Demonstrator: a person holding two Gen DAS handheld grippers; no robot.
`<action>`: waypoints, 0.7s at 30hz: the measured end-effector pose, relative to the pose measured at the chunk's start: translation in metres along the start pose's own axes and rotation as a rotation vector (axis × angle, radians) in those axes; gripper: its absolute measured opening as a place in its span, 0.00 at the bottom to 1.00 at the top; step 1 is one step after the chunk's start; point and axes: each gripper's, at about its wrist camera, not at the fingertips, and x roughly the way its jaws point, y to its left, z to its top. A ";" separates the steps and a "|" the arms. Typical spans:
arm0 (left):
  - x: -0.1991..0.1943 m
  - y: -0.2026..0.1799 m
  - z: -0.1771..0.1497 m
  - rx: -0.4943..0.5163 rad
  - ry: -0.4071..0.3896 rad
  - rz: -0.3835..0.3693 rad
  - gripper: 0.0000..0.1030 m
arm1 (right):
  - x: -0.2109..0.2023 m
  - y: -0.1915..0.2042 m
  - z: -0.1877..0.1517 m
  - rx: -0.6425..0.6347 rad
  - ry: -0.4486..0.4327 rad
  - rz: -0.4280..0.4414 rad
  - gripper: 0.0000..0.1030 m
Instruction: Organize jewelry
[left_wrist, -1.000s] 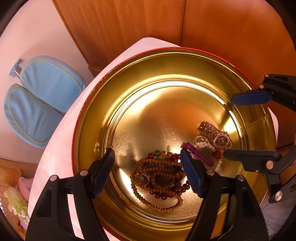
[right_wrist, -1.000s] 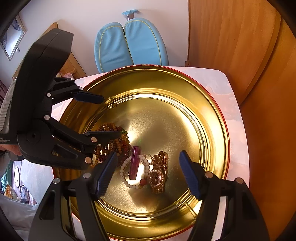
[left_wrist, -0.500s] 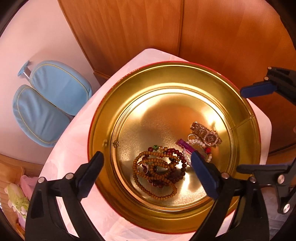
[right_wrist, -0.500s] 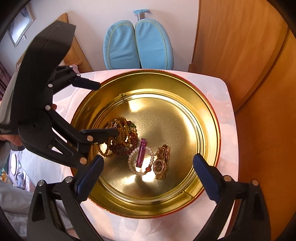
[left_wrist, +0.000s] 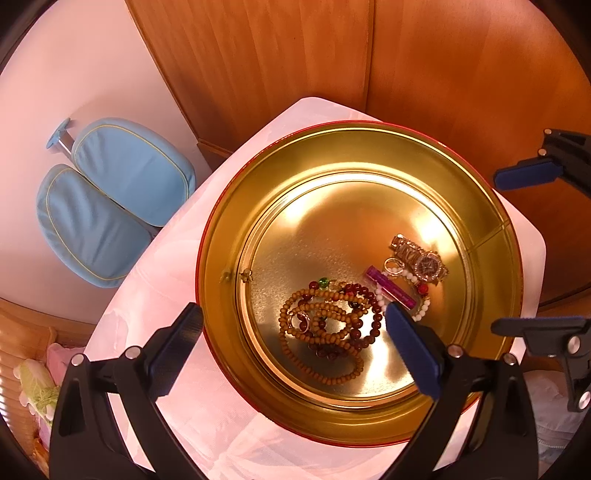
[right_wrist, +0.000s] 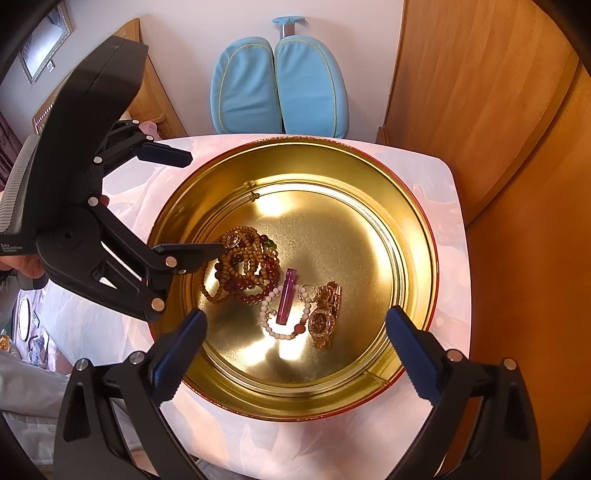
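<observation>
Gold tin, tangled wooden beads, perhaps rosewood

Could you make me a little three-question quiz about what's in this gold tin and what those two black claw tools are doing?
1. True or false: the purple tube lies on the table, outside the gold tin.
2. Which piece lies closest to the gold watch? A) the brown bead strands B) the white bead bracelet C) the blue chair cushions
3. Fill in: both the left gripper and the right gripper have their fingers ____ and hold nothing.

Key: 1 false, it lies inside the tin; 2 B; 3 open.
</observation>
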 end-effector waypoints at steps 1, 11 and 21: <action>0.000 0.000 0.000 0.000 0.001 -0.001 0.93 | 0.001 0.000 0.000 0.000 0.004 0.002 0.95; 0.000 0.001 -0.002 0.012 0.009 0.000 0.93 | 0.002 -0.001 -0.002 0.004 0.008 0.007 0.95; 0.003 -0.001 -0.005 0.025 0.022 -0.005 0.93 | 0.002 0.000 -0.003 -0.009 0.006 0.011 0.95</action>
